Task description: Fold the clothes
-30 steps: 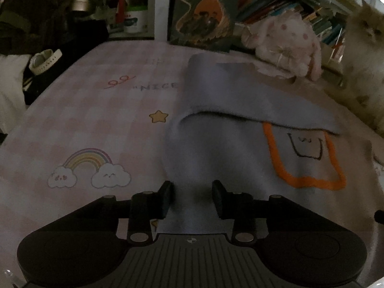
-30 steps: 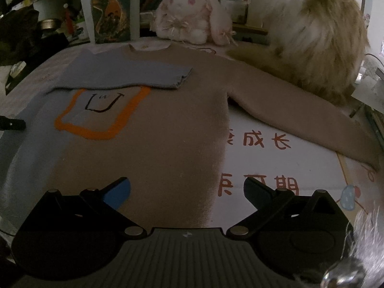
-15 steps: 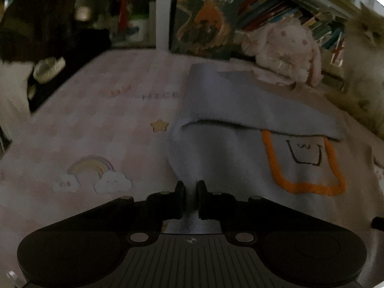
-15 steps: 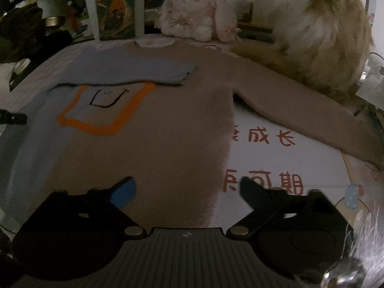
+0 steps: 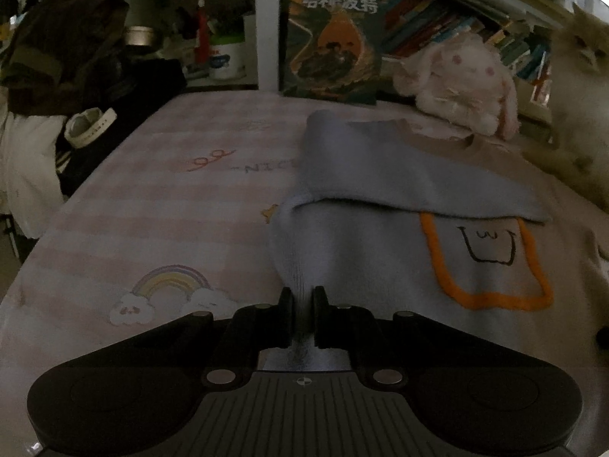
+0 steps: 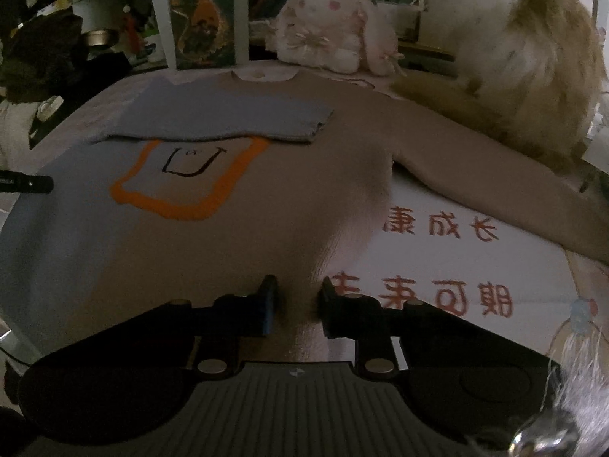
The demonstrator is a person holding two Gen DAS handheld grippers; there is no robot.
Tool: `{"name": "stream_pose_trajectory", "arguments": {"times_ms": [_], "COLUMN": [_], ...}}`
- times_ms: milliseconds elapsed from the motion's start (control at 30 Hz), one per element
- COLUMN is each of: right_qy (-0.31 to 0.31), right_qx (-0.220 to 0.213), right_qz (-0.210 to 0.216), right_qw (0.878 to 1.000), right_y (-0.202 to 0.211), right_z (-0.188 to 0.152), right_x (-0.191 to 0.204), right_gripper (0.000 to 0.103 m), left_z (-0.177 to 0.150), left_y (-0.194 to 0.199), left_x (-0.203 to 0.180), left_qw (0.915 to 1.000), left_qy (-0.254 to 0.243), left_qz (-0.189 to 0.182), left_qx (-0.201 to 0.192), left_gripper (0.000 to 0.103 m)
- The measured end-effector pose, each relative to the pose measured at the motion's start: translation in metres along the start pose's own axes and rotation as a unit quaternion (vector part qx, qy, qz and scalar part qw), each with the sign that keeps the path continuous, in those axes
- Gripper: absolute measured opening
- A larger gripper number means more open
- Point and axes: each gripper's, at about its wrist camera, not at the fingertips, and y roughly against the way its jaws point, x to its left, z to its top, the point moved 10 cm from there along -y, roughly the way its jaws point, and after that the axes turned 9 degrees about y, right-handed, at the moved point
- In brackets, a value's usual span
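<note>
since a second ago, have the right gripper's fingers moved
Yes. The right gripper has narrowed inward over the sweater hem; its fingers sat wide apart before. A gap remains, so whether it grips is unclear.

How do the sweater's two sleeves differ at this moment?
The blue sleeve is folded across the sweater's chest, above the orange outline; the tan sleeve lies stretched out over the printed bedsheet, towards the cat. The blue sleeve's cuff shows; the tan one's runs out of frame. Both lie flat, ungripped.
</note>
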Motion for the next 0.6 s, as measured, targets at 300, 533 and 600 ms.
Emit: {"name": "stream_pose_trajectory", "arguments": {"times_ms": [300, 533, 600], "right_qy": [0.036, 0.046, 0.042], "right_qx": [0.002, -0.002, -0.002], "right_qz": [-0.001, -0.01, -0.011], "right_qw": [0.999, 0.999, 0.999], "right_y": [-0.013, -0.026, -0.029], "right_z": [0.018, 0.03, 0.034], "right_x": [0.034, 0.047, 0.05], "right_gripper": [0.021, 0.021, 0.021], "left_z": [0.007, 0.012, 0.013], "left_y": [-0.008, -0.016, -0.018], "left_x": [0.033, 0.051, 0.053], "left_qw": [0.9997, 0.9997, 0.9997], "left_qy": [0.021, 0.023, 0.023], "left_qz": [0.006, 0.007, 0.006], "left_qx": [0.003, 0.008, 0.01], "left_gripper": [0.009, 0.009, 0.009]}}
